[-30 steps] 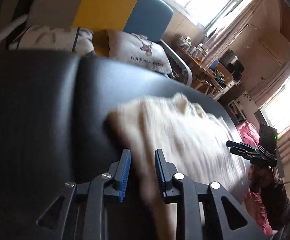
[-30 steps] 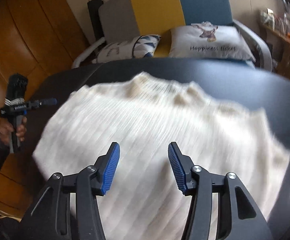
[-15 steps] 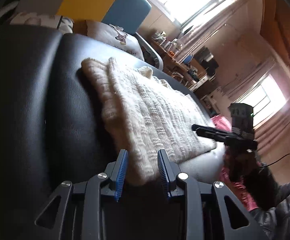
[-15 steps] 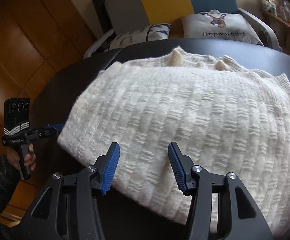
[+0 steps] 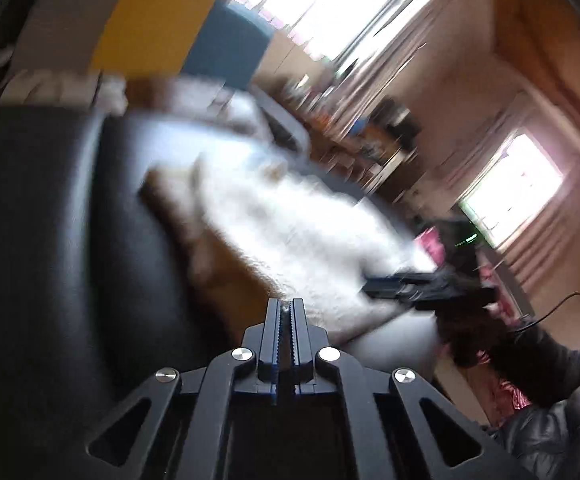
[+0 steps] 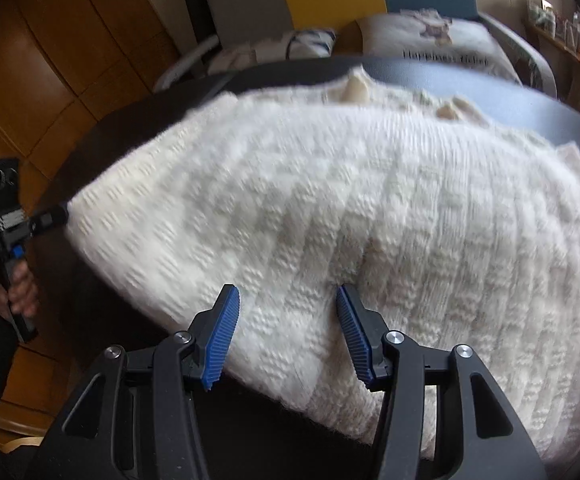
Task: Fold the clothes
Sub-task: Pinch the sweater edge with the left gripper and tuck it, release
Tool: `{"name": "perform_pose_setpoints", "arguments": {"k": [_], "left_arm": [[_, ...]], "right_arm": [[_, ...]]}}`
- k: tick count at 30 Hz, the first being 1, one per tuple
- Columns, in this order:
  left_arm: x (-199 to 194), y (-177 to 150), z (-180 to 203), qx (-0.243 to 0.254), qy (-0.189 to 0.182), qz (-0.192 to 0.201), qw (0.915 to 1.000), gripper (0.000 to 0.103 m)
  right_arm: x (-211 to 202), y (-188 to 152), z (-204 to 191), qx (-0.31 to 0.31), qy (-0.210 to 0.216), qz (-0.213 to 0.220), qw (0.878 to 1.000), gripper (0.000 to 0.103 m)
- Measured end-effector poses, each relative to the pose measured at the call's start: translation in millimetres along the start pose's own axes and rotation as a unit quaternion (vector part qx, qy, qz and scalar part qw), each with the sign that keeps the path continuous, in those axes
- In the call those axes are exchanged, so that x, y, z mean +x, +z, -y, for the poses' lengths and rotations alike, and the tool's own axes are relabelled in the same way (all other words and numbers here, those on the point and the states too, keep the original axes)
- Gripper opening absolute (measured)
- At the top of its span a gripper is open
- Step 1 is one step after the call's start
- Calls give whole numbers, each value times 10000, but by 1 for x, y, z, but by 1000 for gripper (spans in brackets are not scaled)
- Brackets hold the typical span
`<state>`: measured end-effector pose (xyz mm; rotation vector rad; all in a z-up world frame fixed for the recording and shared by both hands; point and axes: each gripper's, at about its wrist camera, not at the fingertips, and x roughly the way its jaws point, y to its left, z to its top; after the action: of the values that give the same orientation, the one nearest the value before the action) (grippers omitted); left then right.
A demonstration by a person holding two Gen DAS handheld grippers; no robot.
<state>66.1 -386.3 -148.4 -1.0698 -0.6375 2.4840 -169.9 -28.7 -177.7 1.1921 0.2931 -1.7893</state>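
A cream knitted sweater lies folded on a black padded table. My left gripper is at the sweater's near corner. Its jaws are closing tight together, and a tuft of wool shows between the tips. In the right wrist view the left gripper touches the sweater's left corner, and a person's hand holds its handle. My right gripper is open over the sweater's near edge, with the knit lying under and between its blue pads. From the left wrist it appears as a dark blur.
Behind the table stands a sofa with grey, yellow and blue back panels and printed cushions. Wooden floor lies to the left of the table. Shelves with clutter and bright windows fill the far side.
The left gripper's jaws, apart around the sweater's corner before, have come together on it. The right gripper has sunk closer to the sweater's near edge and stays just as wide.
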Motion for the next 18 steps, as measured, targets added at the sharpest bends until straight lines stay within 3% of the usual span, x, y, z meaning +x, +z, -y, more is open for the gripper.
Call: {"name": "perform_pose_setpoints", "arguments": {"k": [2,4,6,11,18], "left_arm": [[12,-11,-7,-41,280,-391,9988,3],[18,-23,-11,-254,36,-594,9979,5],[14,-23,-13,-428,-115,-415,9982,16],[9,-14,-15,-733,-562,-152,9956,22],[35,0,-33,-886,-760,-489,9920,26]], "right_arm": [[2,-2,0,-13,23,104,9999,56],[2,-5,-1,-62,37,165,9998,58],[2,-6,-1,-95,39,203,9997,59],[2,-3,-1,-92,85,183,9998,60],[3,-6,-11,-338,-31,173,9993,69]]}}
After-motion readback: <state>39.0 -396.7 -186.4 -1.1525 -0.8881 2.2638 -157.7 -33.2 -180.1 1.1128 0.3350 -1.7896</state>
